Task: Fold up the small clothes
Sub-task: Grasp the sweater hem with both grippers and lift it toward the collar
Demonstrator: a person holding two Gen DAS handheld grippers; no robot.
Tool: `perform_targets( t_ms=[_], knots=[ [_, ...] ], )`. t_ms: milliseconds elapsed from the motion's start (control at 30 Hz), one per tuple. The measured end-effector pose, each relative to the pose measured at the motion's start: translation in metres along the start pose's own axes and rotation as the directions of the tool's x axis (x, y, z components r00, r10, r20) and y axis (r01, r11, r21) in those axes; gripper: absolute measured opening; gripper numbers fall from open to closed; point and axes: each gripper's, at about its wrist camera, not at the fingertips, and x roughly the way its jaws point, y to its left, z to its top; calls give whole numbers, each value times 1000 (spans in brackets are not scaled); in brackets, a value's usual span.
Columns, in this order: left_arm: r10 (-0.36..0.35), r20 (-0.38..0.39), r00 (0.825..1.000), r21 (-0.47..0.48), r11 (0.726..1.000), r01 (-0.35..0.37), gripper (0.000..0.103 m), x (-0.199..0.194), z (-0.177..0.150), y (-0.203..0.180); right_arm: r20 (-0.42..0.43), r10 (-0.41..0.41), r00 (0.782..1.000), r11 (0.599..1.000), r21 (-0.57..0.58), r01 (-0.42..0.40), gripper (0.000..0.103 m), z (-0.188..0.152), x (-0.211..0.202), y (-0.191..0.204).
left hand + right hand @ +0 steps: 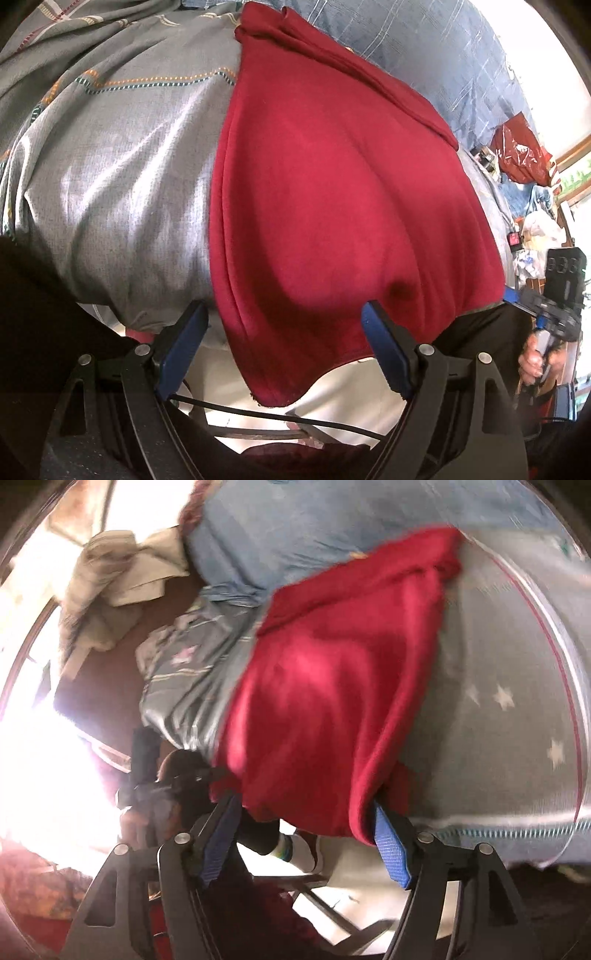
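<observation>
Red cloth [332,206] lies draped over the near edge of a grey sheet [110,177], filling centre frame in the left view; its lower hem hangs off the edge toward bottom centre. Far end shows a doubled band at upper centre, so judged: one fold already laid, cloth resting flat, not being carried.

Left gripper [284,314]: jaws wide apart, straddling the hanging hem at lower centre. Pads do not press on the cloth; nothing is held. Likely reason for this stance: poised at the near hem for the next pick, or just clear of it.

Right gripper [306,808]: jaws apart. The cloth [325,686] droops between them; the right-hand pad [391,838] sits against the hem's underside at lower right, but there is no pinch across the fabric. Judged released, not gripping. Frame is blurred, so contact at the left pad cannot be told.

View differences:
- Left view only: sharp hem line and stitching, the folded band at the top, blue quilt [406,48] at upper right, the other gripper and a hand [535,362] at the right edge.
- Right view only: white stars on the sheet [498,709] at right, pale crumpled fabric [122,572] at upper left, strong glare at left.
</observation>
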Motion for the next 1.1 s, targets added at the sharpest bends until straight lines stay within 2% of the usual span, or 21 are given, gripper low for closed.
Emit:
perform_targets(
  t_ms=[67, 100, 167, 233, 300, 367, 400, 433, 467, 500, 533, 567, 600, 633, 700, 767, 867, 933, 1033, 1100],
  knots=[
    [5, -6, 1000, -2, 1000, -5, 85, 2, 2, -3, -45, -92, 995, 996, 4, 92, 72, 0, 9, -9],
    [9, -9, 1000, -7, 1000, -9, 85, 2, 2, -3, -64, -97, 993, 995, -5, 97, 72, 0, 12, -9],
    [16, -7, 1000, -18, 1000, -16, 85, 0, 2, -1, -81, 19, 997, 998, -54, -23, 72, -3, 7, 6],
    [17, -3, 1000, -32, 999, -17, 85, -2, 0, 5, -51, 124, 991, 984, -120, -129, 72, -3, -7, 22],
    [18, -5, 1000, -50, 999, -18, 85, -2, -1, 10, -5, 125, 992, 983, -138, -124, 73, 1, -14, 24],
    [12, -11, 1000, -66, 998, -13, 85, 0, -3, 15, -8, 131, 991, 989, -66, -132, 74, 3, -10, 9],
    [12, -17, 1000, -71, 997, -13, 85, 1, -3, 17, -28, 117, 993, 993, -12, -117, 74, 4, -3, -2],
    [14, -21, 1000, -74, 997, -16, 85, 2, -4, 18, -46, 57, 997, 998, -1, -57, 75, 3, 4, -6],
    [16, -23, 1000, -74, 997, -18, 85, 1, -5, 19, -74, -37, 997, 999, -13, 36, 76, 2, 13, -8],
    [16, -23, 1000, -72, 997, -18, 85, 0, -4, 21, -112, -104, 988, 994, -36, 101, 76, 0, 24, -9],
    [15, -20, 1000, -71, 997, -16, 85, -1, -5, 19, -135, -78, 988, 997, -37, 73, 76, -2, 27, -6],
    [8, -14, 1000, -70, 998, -9, 85, -3, -5, 19, -142, -2, 990, 1000, -30, -2, 76, -3, 26, -2],
    [1, -8, 1000, -69, 998, -2, 85, -5, -5, 18, -117, 140, 983, 989, -35, -145, 75, -2, 16, 8],
    [-6, -2, 1000, -68, 998, 5, 85, -7, -5, 18, -81, 201, 976, 977, -56, -206, 76, -1, 7, 15],
    [-5, 0, 1000, -69, 998, 5, 85, -6, -5, 20, 17, 263, 965, 960, -102, -260, 79, 3, -19, 20],
    [-1, -4, 1000, -72, 997, 1, 85, -4, -5, 21, 38, 250, 968, 967, -63, -247, 81, 4, -21, 12],
    [-12, -16, 1000, -68, 998, 11, 85, 0, -7, 19, -32, 189, 981, 981, 45, -187, 81, -1, -1, -5],
    [-15, -34, 999, -50, 999, 14, 85, 4, -9, 15, -62, 189, 980, 982, 36, -187, 81, -11, 5, -2],
    [1, -71, 997, -24, 1000, -3, 85, 13, -12, 11, -61, 156, 986, 988, -9, -157, 81, -14, 7, 6],
    [-18, -84, 996, -19, 1000, 16, 85, 17, -12, 9, -66, 158, 985, 987, 16, -158, 81, -14, 10, -1]
  ],
)
